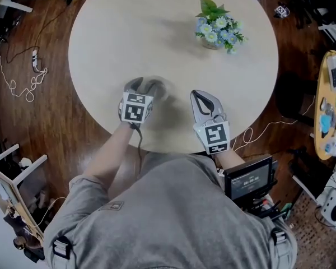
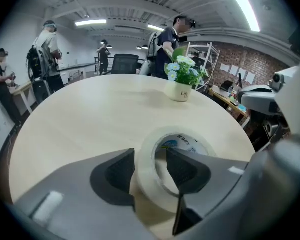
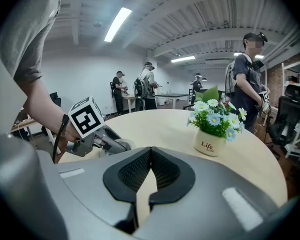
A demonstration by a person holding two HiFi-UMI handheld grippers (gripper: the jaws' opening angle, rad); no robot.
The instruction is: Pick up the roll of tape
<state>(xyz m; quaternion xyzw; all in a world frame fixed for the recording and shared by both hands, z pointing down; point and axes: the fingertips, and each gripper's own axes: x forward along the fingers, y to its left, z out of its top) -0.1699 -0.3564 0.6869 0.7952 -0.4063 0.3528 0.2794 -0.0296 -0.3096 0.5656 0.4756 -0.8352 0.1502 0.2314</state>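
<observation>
A whitish roll of tape [image 2: 182, 144] lies flat on the round beige table [image 1: 129, 32], near its front edge. My left gripper [image 2: 151, 166] is open and straddles the roll's near wall: one jaw stands outside the roll, the other inside its hole. I cannot tell whether the pads touch the wall. In the head view the left gripper [image 1: 143, 84] covers most of the tape [image 1: 158, 88]. My right gripper [image 1: 200, 96] hovers over the table edge to the right of the roll. Its pads are shut together with nothing between them [image 3: 150, 161].
A small white pot of blue and white flowers [image 1: 217, 29] stands at the table's far right. Cables lie on the wooden floor at the left [image 1: 28, 83]. Several people stand at benches behind the table [image 2: 47, 49].
</observation>
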